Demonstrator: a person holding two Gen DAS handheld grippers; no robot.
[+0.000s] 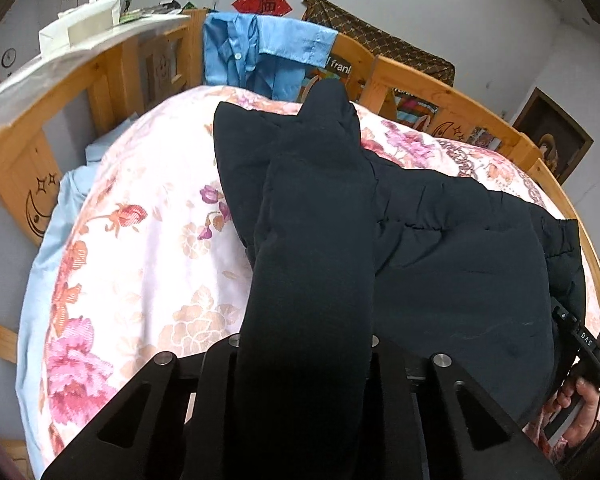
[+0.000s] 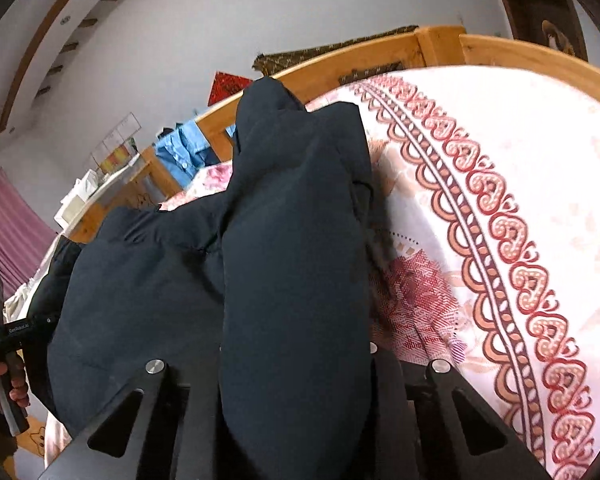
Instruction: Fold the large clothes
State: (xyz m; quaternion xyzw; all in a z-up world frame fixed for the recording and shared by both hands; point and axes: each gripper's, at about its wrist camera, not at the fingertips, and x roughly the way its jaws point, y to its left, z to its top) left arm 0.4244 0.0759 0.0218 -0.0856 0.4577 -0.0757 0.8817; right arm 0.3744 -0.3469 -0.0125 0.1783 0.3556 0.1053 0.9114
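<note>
A dark navy padded jacket (image 1: 440, 264) lies on the floral bedspread (image 1: 148, 208). My left gripper (image 1: 304, 360) is shut on a bunched part of the jacket that drapes over its fingers and hides them. My right gripper (image 2: 296, 360) is shut on another bunched part of the jacket (image 2: 148, 288), its fingers also hidden by cloth. The right gripper shows at the right edge of the left wrist view (image 1: 584, 344). The left gripper shows at the left edge of the right wrist view (image 2: 4, 332). The jacket spans between the two.
A wooden bed rail (image 1: 440, 88) curves round the far side, with a blue shirt (image 1: 256, 56) hung over it. A white box (image 1: 80, 24) sits on a shelf at the left. A framed picture (image 1: 552, 136) leans on the wall. The bedspread (image 2: 500, 208) stretches right of the jacket.
</note>
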